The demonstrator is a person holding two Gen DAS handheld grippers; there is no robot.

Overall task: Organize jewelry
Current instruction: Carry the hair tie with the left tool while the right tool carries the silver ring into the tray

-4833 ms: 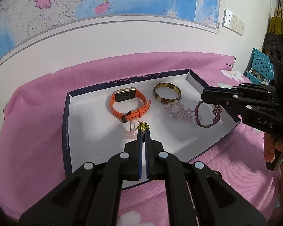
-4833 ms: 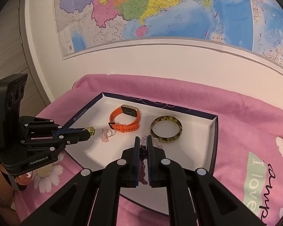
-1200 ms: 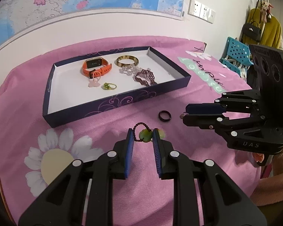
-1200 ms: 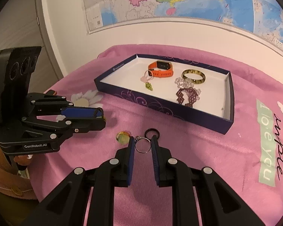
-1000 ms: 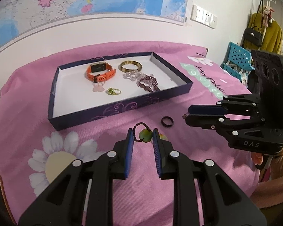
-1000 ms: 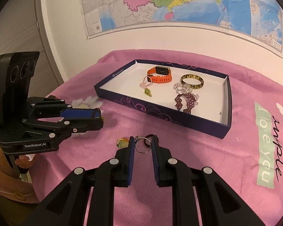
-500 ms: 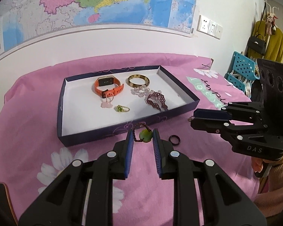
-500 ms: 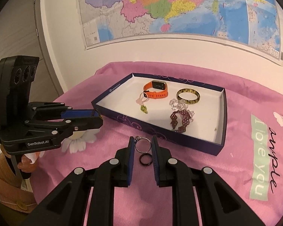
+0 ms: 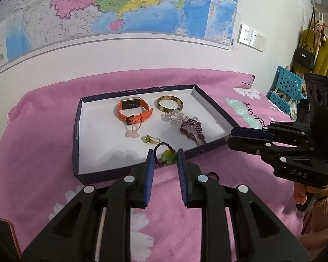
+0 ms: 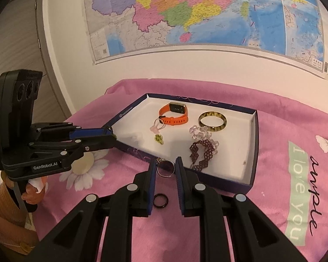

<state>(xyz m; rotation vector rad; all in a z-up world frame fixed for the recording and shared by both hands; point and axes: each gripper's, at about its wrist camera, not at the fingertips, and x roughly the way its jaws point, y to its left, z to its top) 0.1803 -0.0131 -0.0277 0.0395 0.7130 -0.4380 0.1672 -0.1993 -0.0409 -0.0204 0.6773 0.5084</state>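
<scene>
The left gripper (image 9: 164, 156) is clamping a green corded charm (image 9: 168, 155), the right gripper (image 10: 165, 166) a silver ring (image 10: 165, 168) — both lifted off the pink cloth (image 9: 37, 144) and now nearing the tray (image 9: 77, 118)'s front wall, seemingly ready for placing inside.

One tray (image 9: 77, 131), one watch (image 9: 132, 109), three bracelets (image 9: 170, 106), four rings (image 10: 161, 200), one green-stone cord (image 9: 166, 154), two grippers (image 9: 164, 156)
</scene>
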